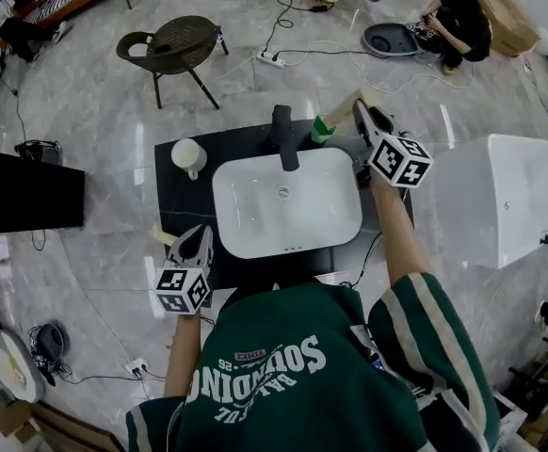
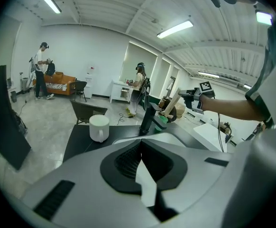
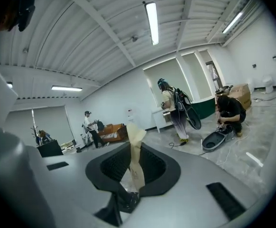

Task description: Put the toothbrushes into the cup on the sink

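Note:
A white cup (image 1: 188, 155) stands at the back left of the black counter (image 1: 182, 213), beside the white sink (image 1: 286, 202); the left gripper view shows that cup (image 2: 99, 127) ahead. My left gripper (image 1: 199, 240) hovers over the counter's front left corner, shut on a pale toothbrush (image 1: 162, 236) that lies between its pads (image 2: 147, 190). My right gripper (image 1: 359, 109) is raised over the back right of the sink, right of the black faucet (image 1: 283, 136). It is shut on a beige toothbrush (image 1: 343, 106), which sticks up between the jaws (image 3: 134, 134).
A green object (image 1: 322, 130) sits behind the faucet. A white appliance (image 1: 500, 196) stands right of the counter, a dark chair (image 1: 175, 45) behind it. Cables and a power strip (image 1: 272, 59) lie on the floor. Other people stand in the room (image 2: 41, 70).

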`<state>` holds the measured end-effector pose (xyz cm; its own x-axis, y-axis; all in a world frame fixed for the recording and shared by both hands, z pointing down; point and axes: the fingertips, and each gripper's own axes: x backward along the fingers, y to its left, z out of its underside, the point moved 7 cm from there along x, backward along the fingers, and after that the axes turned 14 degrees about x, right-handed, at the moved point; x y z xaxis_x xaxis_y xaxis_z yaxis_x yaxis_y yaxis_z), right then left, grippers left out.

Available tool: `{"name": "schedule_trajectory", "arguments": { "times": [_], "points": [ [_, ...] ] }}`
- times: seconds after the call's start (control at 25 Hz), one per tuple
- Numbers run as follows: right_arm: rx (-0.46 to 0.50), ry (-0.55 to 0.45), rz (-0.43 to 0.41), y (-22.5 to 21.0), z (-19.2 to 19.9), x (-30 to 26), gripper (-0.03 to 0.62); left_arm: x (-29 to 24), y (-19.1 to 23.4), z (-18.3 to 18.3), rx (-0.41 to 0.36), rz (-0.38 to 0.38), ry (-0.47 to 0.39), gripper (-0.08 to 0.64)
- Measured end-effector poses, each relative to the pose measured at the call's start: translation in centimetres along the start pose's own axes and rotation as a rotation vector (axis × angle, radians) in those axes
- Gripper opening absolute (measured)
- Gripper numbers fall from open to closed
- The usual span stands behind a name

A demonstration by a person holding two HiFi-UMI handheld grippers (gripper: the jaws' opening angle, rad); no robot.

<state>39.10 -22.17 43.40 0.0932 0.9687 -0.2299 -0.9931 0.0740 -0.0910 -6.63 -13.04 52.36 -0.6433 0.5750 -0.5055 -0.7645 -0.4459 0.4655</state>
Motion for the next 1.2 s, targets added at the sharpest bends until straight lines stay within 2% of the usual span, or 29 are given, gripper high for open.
{"name": "schedule_trajectory", "arguments": {
  "times": [0.36, 0.6, 0.76, 0.92, 1.08, 1.2],
  "points": [
    [-0.048, 0.081, 0.035, -1.1, 4.5, -2.7, 0.077, 1.2, 0.9, 0.5, 0.026, -0.055, -0.015, 0.011],
    [-0.065, 0.134, 0.017, -0.7, 6.9, -3.0, 0.081, 1.2, 0.9, 0.8, 0.032, -0.063, -0.019, 0.011],
    [-0.038, 0.140, -0.004, 0.1, 7.2, -3.0, 0.130, 1.3, 0.8, 0.9, 0.029, -0.060, -0.014, 0.011],
    [-0.005, 0.128, -0.002, 0.8, 6.8, -2.5, 0.138, 1.5, 0.9, 1.2, 0.029, -0.056, -0.002, 0.011],
    [0.004, 0.115, -0.001, 1.4, 6.5, -1.4, 0.129, 1.7, 1.1, 1.4, 0.032, -0.049, -0.002, 0.011],
    [0.035, 0.108, 0.008, 2.0, 6.4, -0.5, 0.080, 1.7, 1.1, 1.4, 0.029, -0.037, -0.003, 0.011]
  ]
}}
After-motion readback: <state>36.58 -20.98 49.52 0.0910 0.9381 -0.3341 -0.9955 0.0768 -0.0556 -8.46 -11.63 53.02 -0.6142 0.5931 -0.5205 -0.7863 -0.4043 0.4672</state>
